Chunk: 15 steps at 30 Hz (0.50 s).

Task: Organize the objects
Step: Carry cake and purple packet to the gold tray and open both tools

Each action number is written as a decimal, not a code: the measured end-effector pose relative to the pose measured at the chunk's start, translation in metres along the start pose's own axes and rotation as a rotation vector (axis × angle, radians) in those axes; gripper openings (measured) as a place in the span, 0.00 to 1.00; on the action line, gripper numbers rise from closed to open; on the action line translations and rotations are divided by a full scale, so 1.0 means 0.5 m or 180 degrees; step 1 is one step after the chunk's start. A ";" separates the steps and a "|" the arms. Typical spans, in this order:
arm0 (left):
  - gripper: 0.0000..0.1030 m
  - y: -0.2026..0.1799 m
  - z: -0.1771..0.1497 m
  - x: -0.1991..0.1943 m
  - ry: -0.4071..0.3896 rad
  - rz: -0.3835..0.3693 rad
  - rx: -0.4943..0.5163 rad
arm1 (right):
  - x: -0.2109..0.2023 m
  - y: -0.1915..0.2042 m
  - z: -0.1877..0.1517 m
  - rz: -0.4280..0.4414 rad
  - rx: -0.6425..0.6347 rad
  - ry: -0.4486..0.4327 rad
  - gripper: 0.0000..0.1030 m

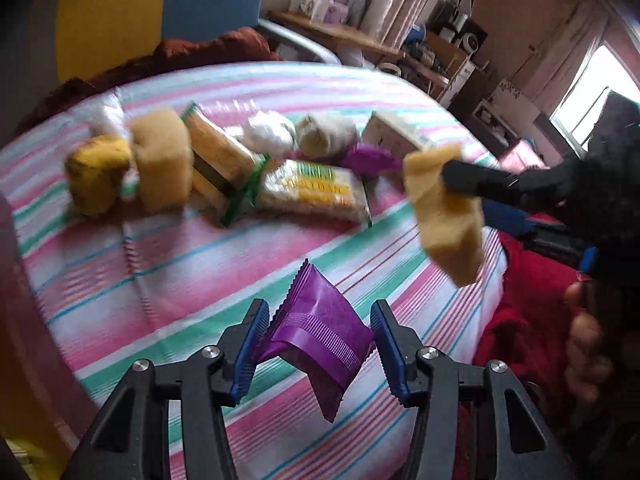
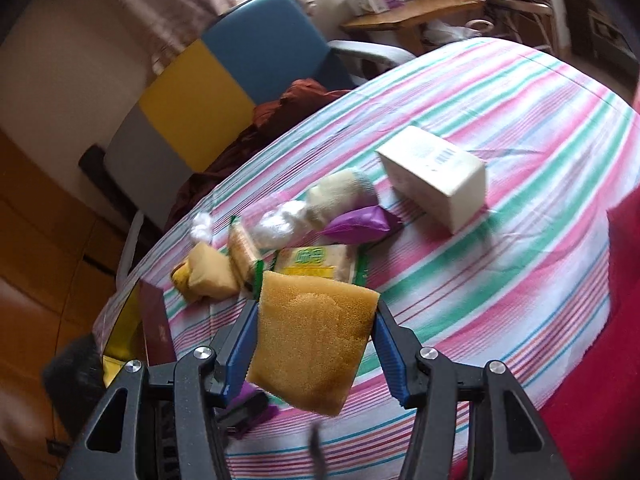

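My left gripper (image 1: 320,344) is shut on a purple snack packet (image 1: 320,332), which hangs above the striped cloth (image 1: 180,280). My right gripper (image 2: 316,344) is shut on a yellow sponge (image 2: 312,336), also off the cloth. In the left wrist view the sponge (image 1: 444,216) hangs at the right, from the right gripper's black fingers (image 1: 472,180). A row of items lies beyond: two more yellow sponges (image 1: 160,160), cracker packs (image 1: 312,188), a second purple packet (image 1: 368,158), rolled cloth bundles (image 1: 324,132) and a white box (image 1: 396,132).
Red fabric (image 1: 516,320) drapes the cloth's near right edge. A blue and yellow chair (image 2: 224,80) with brown cloth on it stands behind the cloth-covered surface. A wooden shelf (image 2: 412,12) with boxes is farther back. A dark red book (image 2: 156,328) lies at the left edge.
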<state>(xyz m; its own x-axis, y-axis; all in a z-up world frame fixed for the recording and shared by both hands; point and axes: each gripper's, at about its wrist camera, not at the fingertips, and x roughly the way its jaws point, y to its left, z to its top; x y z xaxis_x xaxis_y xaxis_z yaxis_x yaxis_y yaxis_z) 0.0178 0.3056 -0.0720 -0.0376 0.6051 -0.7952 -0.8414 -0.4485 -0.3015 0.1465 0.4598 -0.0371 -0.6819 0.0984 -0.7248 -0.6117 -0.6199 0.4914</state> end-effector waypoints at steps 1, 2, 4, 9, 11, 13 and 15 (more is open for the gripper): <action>0.51 -0.004 0.002 -0.012 -0.0061 0.0015 -0.0008 | 0.002 0.006 -0.001 0.0012 -0.0041 0.0013 0.54; 0.52 0.002 0.001 -0.031 -0.0118 0.0027 -0.0022 | 0.004 0.012 -0.002 0.0020 -0.0073 0.0028 0.54; 0.52 0.022 -0.001 -0.072 -0.0258 0.0080 -0.0079 | 0.010 0.027 -0.004 0.0117 -0.0074 0.0071 0.54; 0.52 0.097 -0.021 -0.193 -0.0611 0.0291 -0.0296 | 0.033 0.132 -0.021 0.0406 -0.0380 0.0232 0.54; 0.52 0.140 -0.041 -0.248 -0.0747 0.0423 -0.0415 | 0.042 0.190 -0.031 0.0525 -0.0582 0.0295 0.54; 0.52 0.187 -0.068 -0.313 -0.0875 0.0584 -0.0530 | 0.055 0.258 -0.046 0.0686 -0.0823 0.0378 0.54; 0.52 0.229 -0.092 -0.358 -0.0969 0.0764 -0.0644 | 0.071 0.331 -0.067 0.0819 -0.1076 0.0474 0.54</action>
<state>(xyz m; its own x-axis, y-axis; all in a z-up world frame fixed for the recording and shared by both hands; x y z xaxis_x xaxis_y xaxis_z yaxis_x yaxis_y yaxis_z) -0.0470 0.1154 0.0116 -0.4018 0.6208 -0.6732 -0.6681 -0.7015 -0.2481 0.0348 0.3347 0.0022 -0.7145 -0.1902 -0.6733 -0.2475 -0.8314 0.4974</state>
